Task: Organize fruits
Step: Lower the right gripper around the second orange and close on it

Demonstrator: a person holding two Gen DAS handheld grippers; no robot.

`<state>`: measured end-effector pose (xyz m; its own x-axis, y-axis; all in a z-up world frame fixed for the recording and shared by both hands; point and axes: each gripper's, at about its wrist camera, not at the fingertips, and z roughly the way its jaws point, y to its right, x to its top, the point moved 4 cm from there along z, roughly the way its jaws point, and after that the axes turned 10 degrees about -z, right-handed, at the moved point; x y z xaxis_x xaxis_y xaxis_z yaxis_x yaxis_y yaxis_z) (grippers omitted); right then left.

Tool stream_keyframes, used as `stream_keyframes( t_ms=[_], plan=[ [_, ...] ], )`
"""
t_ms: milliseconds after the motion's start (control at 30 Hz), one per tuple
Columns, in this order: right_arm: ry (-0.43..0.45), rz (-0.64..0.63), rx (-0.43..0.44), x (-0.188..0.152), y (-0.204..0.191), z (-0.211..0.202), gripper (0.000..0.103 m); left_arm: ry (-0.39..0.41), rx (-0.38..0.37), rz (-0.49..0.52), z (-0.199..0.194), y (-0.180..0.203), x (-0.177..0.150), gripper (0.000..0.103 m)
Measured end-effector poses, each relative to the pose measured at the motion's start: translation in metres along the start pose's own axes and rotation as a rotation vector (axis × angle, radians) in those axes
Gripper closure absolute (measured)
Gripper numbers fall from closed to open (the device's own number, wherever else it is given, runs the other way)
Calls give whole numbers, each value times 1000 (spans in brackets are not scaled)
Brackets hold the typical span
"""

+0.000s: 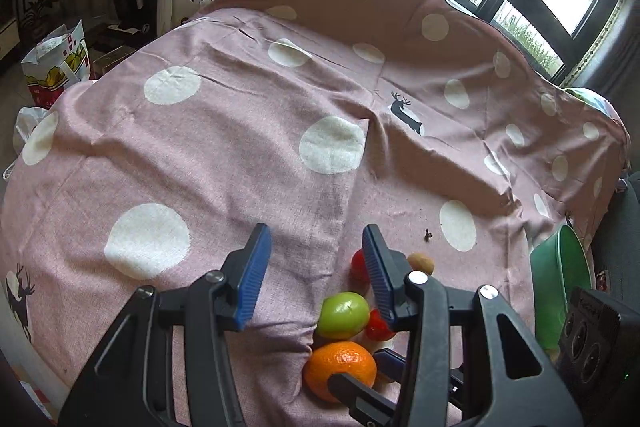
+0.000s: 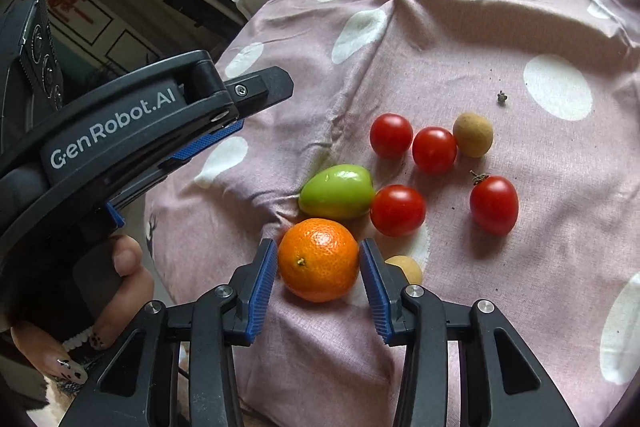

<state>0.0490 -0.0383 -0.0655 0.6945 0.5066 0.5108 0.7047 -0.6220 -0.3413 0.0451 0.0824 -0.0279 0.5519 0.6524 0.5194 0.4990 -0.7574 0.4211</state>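
Observation:
On the pink polka-dot cloth (image 2: 460, 39) lies a cluster of fruit. My right gripper (image 2: 318, 247) is shut on the orange (image 2: 318, 259), a blue pad pressed to each side. Just beyond it are a green fruit (image 2: 336, 191), several red cherry tomatoes (image 2: 397, 209) and two tan longans (image 2: 473, 134). My left gripper (image 1: 316, 267) hovers open over bare cloth to the left of the cluster, with nothing between its fingers. The left wrist view shows the orange (image 1: 340, 367) and the green fruit (image 1: 343, 314) under its right finger (image 1: 378, 279).
A green bowl (image 1: 560, 291) stands at the cloth's right edge. A small dark crumb (image 2: 501, 97) lies beyond the fruit. A paper bag (image 1: 56, 67) and clutter sit on the floor at left. A hand (image 2: 128, 267) holds the left gripper (image 2: 260, 107).

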Motion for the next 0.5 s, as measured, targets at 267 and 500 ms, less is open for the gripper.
stream_keyframes(
  t_ms=[267,500],
  plan=[
    [-27,120,24,-3,25,-4,96,-8,-5,19,1,4,-3,57],
    [13,62,76,1,8,-10,56,-10,-1,-18,1,-4,1,57]
  ],
)
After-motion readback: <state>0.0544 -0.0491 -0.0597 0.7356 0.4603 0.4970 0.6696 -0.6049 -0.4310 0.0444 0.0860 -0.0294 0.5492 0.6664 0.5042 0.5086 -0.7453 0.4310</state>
